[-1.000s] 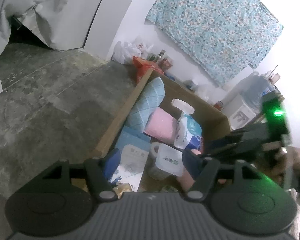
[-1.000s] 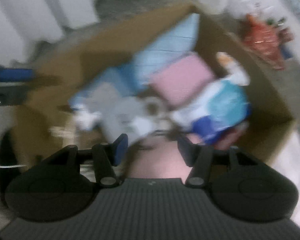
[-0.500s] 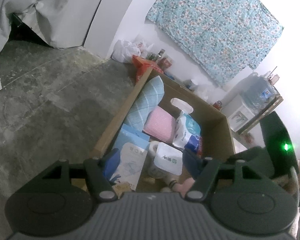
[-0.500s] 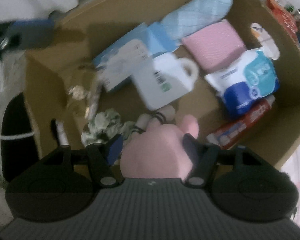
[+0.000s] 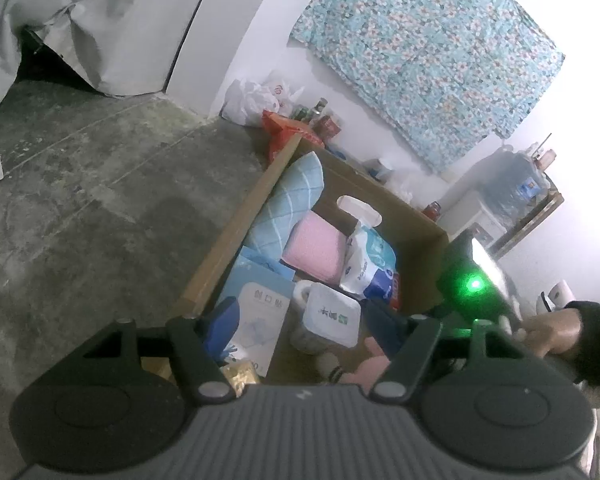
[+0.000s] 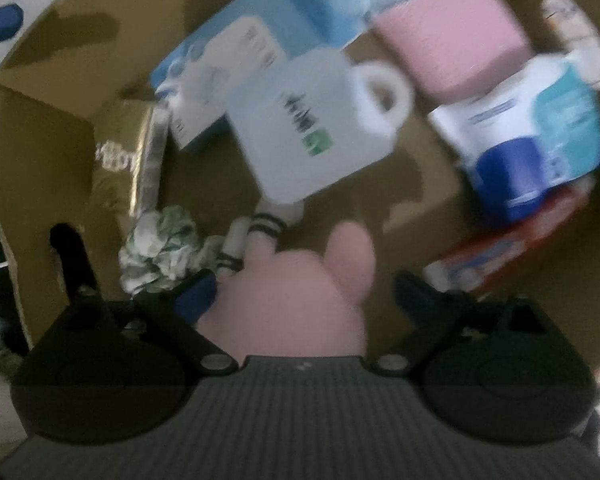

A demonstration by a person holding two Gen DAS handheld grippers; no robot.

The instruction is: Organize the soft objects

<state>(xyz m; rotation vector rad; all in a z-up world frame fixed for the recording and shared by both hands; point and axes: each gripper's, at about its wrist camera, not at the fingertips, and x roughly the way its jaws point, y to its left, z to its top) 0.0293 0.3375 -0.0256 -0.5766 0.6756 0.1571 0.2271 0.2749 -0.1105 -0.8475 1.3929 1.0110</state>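
Two sets of tongs work over an open brown cardboard box on a grey concrete floor. The right tongs point down into the box, their jaws opening around a soft pink plush toy that lies between them near the box's near wall; the right-hand pad stands clear of it. The left tongs hover at the box's near edge, jaws apart, holding nothing. Deeper inside lie a folded pink towel, a light blue checked cushion and a blue-and-white tissue pack.
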